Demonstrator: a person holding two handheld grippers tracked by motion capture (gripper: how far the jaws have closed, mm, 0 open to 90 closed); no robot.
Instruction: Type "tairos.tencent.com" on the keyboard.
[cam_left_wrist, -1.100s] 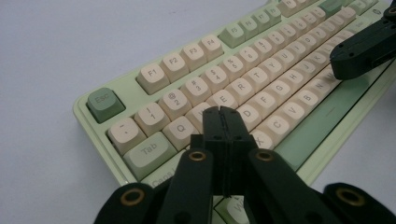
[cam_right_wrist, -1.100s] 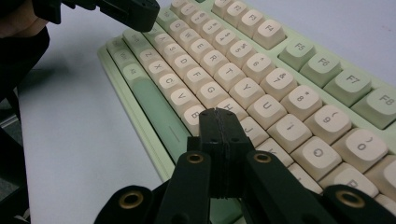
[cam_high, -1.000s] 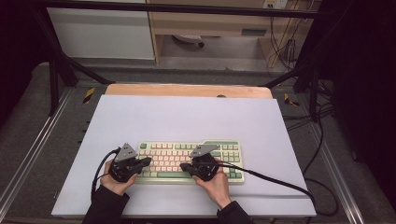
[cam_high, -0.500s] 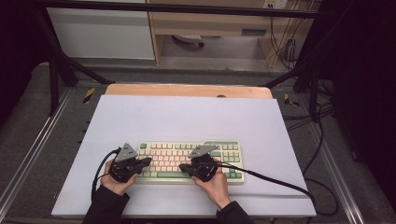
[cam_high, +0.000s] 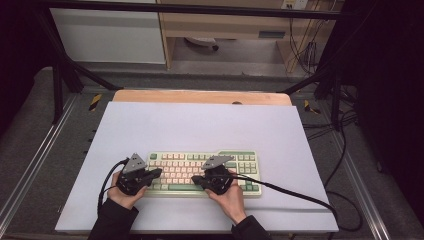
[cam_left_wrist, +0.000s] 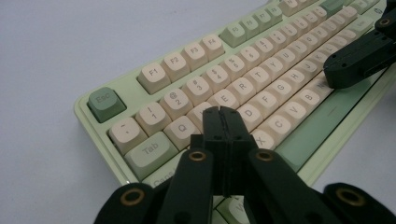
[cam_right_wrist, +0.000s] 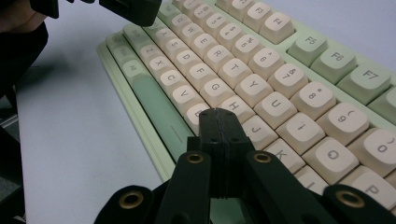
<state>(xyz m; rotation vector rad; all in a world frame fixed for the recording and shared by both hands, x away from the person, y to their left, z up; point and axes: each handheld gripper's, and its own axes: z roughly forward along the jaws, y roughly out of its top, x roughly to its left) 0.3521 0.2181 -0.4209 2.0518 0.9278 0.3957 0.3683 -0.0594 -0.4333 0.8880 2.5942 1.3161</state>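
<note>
The keyboard (cam_high: 205, 172) lies under both grippers. Left gripper (cam_left_wrist: 222, 114) jaws are pressed together, empty, above the S key. Right gripper (cam_right_wrist: 219, 116) jaws likewise, over its N key.

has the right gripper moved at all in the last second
No. In the high view the right gripper sits at the same spot over the keyboard, jaws shut, as in the earlier pictures.

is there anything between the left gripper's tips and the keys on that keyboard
Nothing visible. The left gripper, jaws shut together, sits right over the keyboard near the W and S keys, with no object between. The right gripper is further along the same rows, off to the side.
</note>
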